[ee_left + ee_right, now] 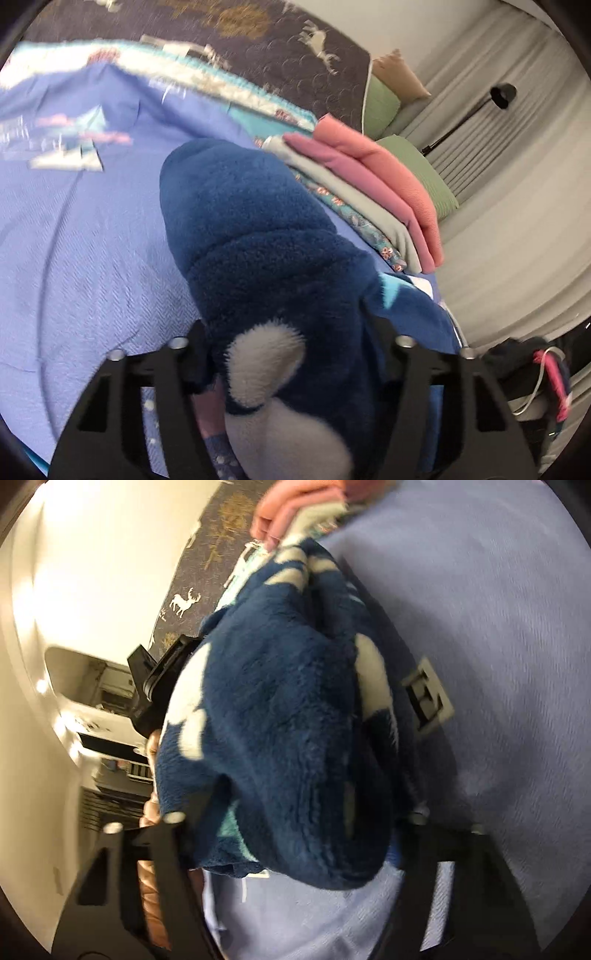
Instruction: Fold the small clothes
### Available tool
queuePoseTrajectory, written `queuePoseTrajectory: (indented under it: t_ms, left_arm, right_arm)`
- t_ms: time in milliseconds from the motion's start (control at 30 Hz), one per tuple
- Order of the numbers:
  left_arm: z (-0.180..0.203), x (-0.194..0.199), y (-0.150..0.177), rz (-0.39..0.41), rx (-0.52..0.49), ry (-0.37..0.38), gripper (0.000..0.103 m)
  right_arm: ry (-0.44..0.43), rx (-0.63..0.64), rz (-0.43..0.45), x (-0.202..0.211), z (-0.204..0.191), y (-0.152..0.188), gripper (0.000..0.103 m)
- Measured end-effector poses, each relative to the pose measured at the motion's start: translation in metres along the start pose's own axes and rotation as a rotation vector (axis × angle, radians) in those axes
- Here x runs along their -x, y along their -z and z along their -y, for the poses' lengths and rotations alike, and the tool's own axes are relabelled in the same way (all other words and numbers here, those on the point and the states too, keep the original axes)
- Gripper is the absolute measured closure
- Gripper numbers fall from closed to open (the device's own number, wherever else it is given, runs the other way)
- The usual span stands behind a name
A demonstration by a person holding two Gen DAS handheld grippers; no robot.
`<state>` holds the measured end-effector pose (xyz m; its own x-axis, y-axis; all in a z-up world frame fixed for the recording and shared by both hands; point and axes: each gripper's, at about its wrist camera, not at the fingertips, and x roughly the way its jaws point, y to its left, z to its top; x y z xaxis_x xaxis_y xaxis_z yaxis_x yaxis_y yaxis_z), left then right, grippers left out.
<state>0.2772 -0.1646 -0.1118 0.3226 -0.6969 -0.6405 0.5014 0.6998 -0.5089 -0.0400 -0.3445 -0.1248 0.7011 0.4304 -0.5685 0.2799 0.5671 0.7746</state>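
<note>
Left wrist view, garment: I see a dark blue fleece garment with white and turquoise patches (258, 236) bunched in a thick roll, running from between my fingers up and away over the periwinkle blue woven bedspread (92, 258).
Left wrist view, left gripper: my black left gripper (291, 354) has the fleece filling the whole gap between its fingers; they look closed in on the cloth, with a white patch lying right at the grip.
Left wrist view, stack: a pile of folded clothes in coral, pink, grey and floral teal (369, 192) sits just beyond the fleece roll, to its right, on the bedspread.
Left wrist view, surroundings: a dark quilt with pale deer figures (280, 44) lies past the bedspread, green pillows (417, 166) rest at the bed's edge, and a black floor lamp (495, 96) stands against grey curtains.

Right wrist view, garment: the same fleece garment (280, 716) hangs in a heavy bundle above the bedspread (498, 627), blurred.
Right wrist view, right gripper: my black right gripper (295, 849) has the bundle's lower edge packed between its fingers; the fingers appear to pinch the cloth, though the tips are buried.
Right wrist view, other tool: the left gripper (155, 679) shows at the bundle's left side, partly covered by fleece.
Right wrist view, stack: the folded clothes (295, 509) peek in at the top edge.
</note>
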Motion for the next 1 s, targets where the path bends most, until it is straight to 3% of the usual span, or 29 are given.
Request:
queuePoseTrajectory:
  t_ms: [100,200,300,467,633,800,900,967,1000]
  left_arm:
    - [0.013,0.022,-0.004,0.054,-0.033,-0.004,0.051]
    - [0.021,0.061,-0.014,0.156,-0.023,-0.007,0.051]
    - [0.022,0.099,-0.027,0.275,0.006,-0.016,0.051]
    - [0.013,0.161,-0.059,0.495,0.078,-0.140,0.051]
    - [-0.016,0.181,-0.079,0.597,0.159,-0.233,0.050]
    - [-0.060,0.153,-0.080,0.555,0.251,-0.298,0.049]
    - [-0.090,0.113,-0.075,0.460,0.299,-0.373,0.048]
    - [-0.110,0.088,-0.071,0.364,0.320,-0.416,0.048]
    - [-0.119,0.074,-0.065,0.329,0.310,-0.464,0.042]
  right_arm:
    - [0.059,0.120,0.039,0.008,-0.018,0.004,0.058]
    - [0.091,0.210,0.082,0.017,-0.035,-0.008,0.065]
    - [0.098,0.329,0.153,0.023,-0.062,-0.038,0.066]
    - [0.037,0.502,0.157,-0.002,-0.113,-0.104,0.066]
    - [-0.004,0.603,0.130,-0.053,-0.151,-0.159,0.066]
    - [0.031,0.608,0.095,-0.114,-0.154,-0.204,0.066]
    - [0.080,0.602,0.047,-0.153,-0.144,-0.225,0.065]
    - [0.145,0.594,-0.007,-0.177,-0.124,-0.230,0.060]
    - [0.209,0.576,-0.033,-0.195,-0.109,-0.233,0.050]
